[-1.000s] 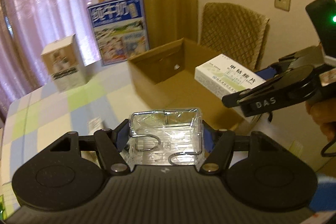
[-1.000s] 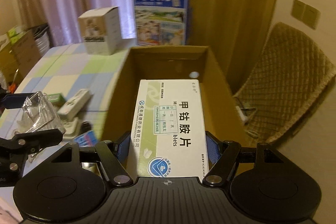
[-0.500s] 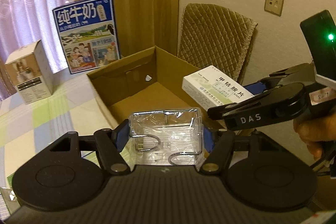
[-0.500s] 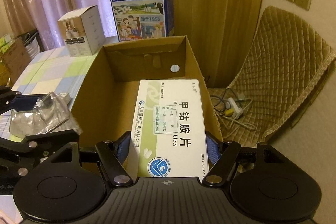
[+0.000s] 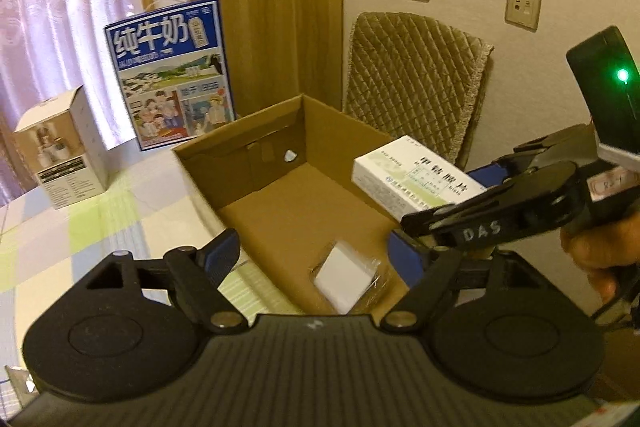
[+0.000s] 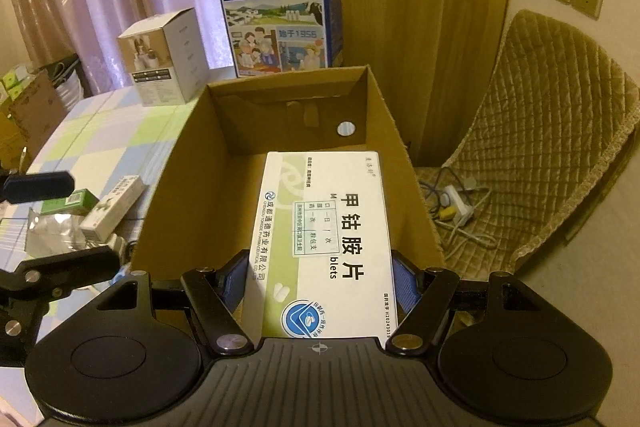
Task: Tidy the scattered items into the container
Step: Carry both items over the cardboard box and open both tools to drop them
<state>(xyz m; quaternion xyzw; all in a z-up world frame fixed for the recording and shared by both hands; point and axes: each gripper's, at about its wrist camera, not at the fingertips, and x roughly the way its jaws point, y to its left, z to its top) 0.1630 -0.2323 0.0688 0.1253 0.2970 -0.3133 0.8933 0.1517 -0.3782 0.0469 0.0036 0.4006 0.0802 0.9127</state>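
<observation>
Left wrist view: left gripper [image 5: 316, 247] hangs over the cardboard box [image 5: 240, 151], jaws spread and empty, with a clear-wrapped packet [image 5: 346, 281] lying on the box floor below (one item in, by my reading). Right wrist view: right gripper [image 6: 320, 277] is clamped on the white medicine box [image 6: 324, 243], held above the box interior and not yet released; small cartons [image 6: 114, 205] and a clear bag [image 6: 54, 233] lie on the checked tablecloth [image 6: 100, 143], so several items are left.
</observation>
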